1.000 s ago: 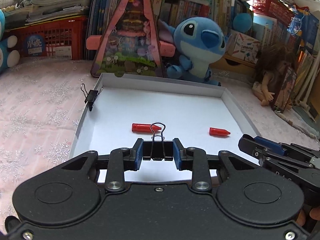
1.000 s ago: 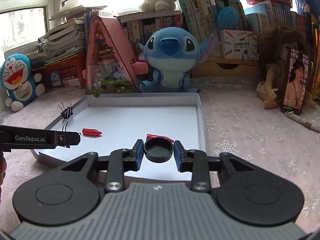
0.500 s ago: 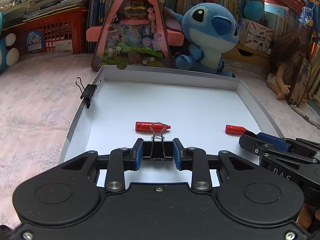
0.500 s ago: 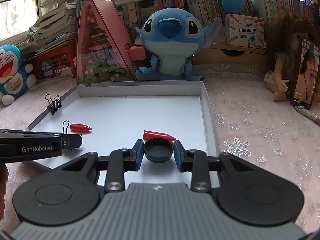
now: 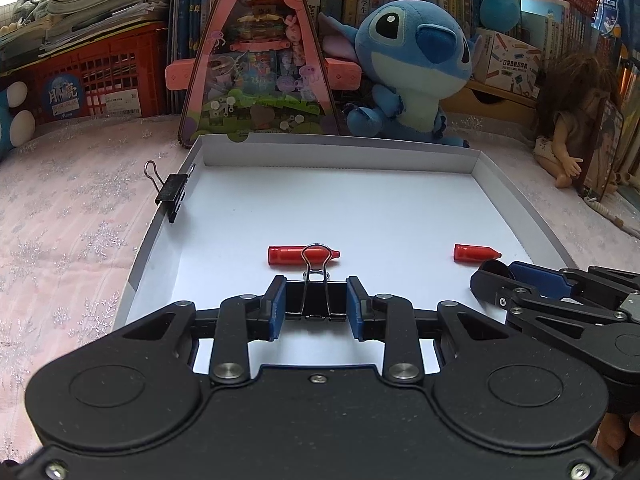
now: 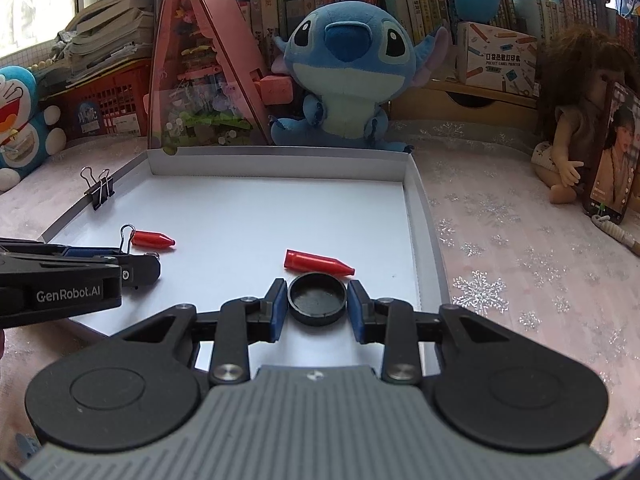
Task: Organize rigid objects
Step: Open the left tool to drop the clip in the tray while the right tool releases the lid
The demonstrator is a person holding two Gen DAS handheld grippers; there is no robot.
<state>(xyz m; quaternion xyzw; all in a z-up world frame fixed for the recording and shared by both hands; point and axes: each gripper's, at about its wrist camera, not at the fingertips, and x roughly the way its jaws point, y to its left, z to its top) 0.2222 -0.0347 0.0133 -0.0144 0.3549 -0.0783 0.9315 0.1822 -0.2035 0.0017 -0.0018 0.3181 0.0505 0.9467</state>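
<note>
Farthest to my left, a black binder clip (image 5: 172, 197) is clamped onto the left wall of the white tray (image 5: 516, 200), which lies on the pink snowflake-patterned counter (image 5: 72, 216). My left tongs (image 5: 316, 304) are pinched narrow on a second binder clip (image 5: 316, 300), its black body squeezed between the blue pads and its wire loops pointing forward over the tray floor. Just beyond those loops lies a red crayon (image 5: 302, 256), its tip pointing right. Further right on the tray floor lies another red crayon (image 6: 318, 262), near the right wall. Just in front of it, my right tongs (image 6: 318, 300) grip a round black cap (image 6: 317, 298) by its sides, open face up, low over the tray's near right part. Behind the tray stand a pink triangular toy box (image 5: 256, 60) and a blue plush (image 6: 348, 68).
</note>
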